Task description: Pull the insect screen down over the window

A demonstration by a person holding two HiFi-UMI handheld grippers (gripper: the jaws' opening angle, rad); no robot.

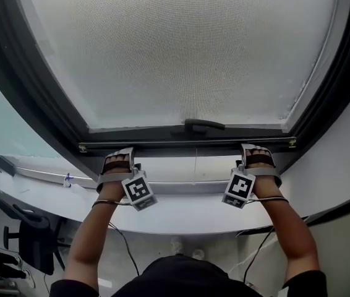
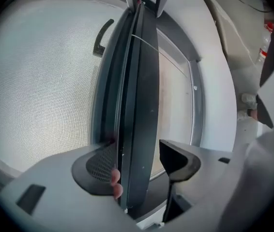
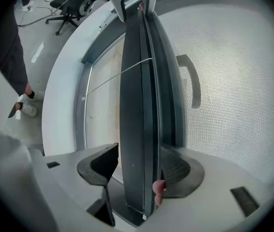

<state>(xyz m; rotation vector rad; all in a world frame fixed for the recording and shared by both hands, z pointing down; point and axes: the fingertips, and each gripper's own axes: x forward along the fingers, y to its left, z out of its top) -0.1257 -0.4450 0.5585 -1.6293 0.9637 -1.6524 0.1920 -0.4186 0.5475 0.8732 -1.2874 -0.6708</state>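
The insect screen's grey mesh [image 1: 181, 48] fills the dark window frame [image 1: 33, 91] above me. Its dark bottom bar [image 1: 187, 142] carries a small handle [image 1: 203, 125] at mid-width. My left gripper [image 1: 118, 163] holds the bar left of the handle, my right gripper [image 1: 256, 156] right of it. In the left gripper view the bar [image 2: 139, 105] runs edge-on between the jaws of the left gripper [image 2: 139, 161], which press it from both sides, mesh [image 2: 40, 81] to the left. The right gripper [image 3: 141, 166] clamps the bar [image 3: 137, 105] likewise, mesh [image 3: 234, 81] to the right.
A white curved sill [image 1: 181, 215] lies just below the bar. A thin cord [image 3: 113, 79] crosses the opening under the bar. Down on the floor are an office chair [image 1: 26, 240], cables [image 1: 122, 246] and the person's shoes [image 1: 187, 246].
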